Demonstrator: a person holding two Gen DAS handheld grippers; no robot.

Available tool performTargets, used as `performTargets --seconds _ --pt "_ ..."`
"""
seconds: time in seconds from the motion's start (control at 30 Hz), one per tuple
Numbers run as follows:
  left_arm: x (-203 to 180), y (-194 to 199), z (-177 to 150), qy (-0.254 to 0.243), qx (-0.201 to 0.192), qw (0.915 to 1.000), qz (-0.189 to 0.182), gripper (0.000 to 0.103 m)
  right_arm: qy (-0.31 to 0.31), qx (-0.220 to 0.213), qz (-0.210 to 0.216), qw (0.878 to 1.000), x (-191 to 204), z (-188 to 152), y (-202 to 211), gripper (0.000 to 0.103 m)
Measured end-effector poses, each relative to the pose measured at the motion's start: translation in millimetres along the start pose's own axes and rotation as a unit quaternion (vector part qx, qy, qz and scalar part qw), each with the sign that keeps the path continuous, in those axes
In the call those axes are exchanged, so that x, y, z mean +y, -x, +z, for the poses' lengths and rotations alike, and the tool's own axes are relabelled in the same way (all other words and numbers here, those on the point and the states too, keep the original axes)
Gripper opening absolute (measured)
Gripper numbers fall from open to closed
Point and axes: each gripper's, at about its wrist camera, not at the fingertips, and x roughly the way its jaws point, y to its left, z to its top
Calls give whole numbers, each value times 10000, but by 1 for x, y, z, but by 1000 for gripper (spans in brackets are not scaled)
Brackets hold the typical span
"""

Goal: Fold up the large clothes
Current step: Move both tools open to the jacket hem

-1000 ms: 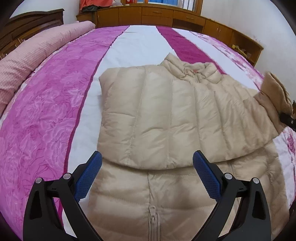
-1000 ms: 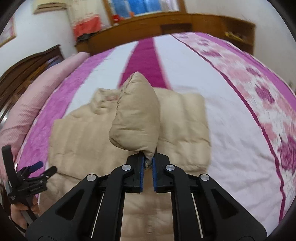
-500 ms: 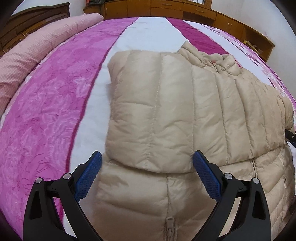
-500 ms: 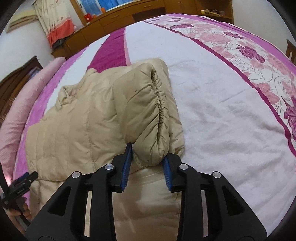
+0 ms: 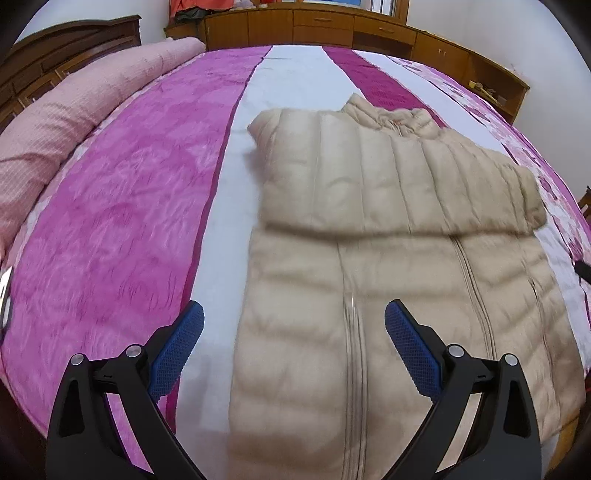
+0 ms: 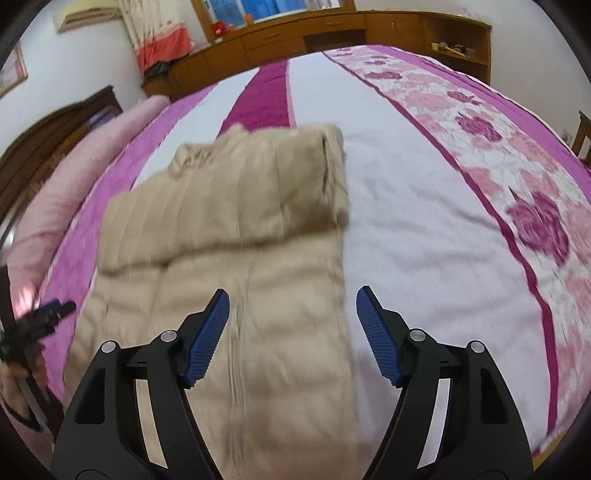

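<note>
A beige puffer jacket (image 5: 388, 258) lies flat on the bed, front zip up, collar at the far end. Both sleeves are folded across its chest (image 5: 399, 184). It also shows in the right wrist view (image 6: 221, 258), with the folded sleeve cuff (image 6: 332, 177) at its right edge. My left gripper (image 5: 294, 347) is open and empty above the jacket's lower left part. My right gripper (image 6: 292, 332) is open and empty above the jacket's lower right edge. The left gripper also shows at the left edge of the right wrist view (image 6: 44, 317).
The bed has a pink, magenta and white striped cover (image 5: 110, 229) with a floral band (image 6: 517, 192) on the right. A pink rolled quilt (image 5: 66, 122) lies along the left side. Wooden cabinets (image 5: 332, 26) stand beyond the bed.
My right gripper has opened and let go of the sleeve cuff, which now lies folded across the jacket's chest. Both grippers have drawn back toward the jacket's hem.
</note>
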Motion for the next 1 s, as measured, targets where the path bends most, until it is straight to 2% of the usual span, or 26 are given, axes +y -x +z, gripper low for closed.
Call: performTargets --seconds 0.3,0.43,0.63,0.83,1.0 --pt "10 12 -52 186 302 9993 -97 94 99 429 -362 9984 -11 -67 19 73" --pt "11 8 -70 223 439 9988 80 94 56 627 -593 9963 -15 -85 15 75" --pt "14 0 -93 242 698 9973 -22 94 -27 709 -510 9962 -18 -96 12 76" --pt "21 -6 -100 464 778 9955 -269 94 -102 776 -436 9960 -18 -102 9 78" --pt "21 -11 -104 460 855 9947 -346 96 -48 821 -476 9955 -18 -107 3 81"
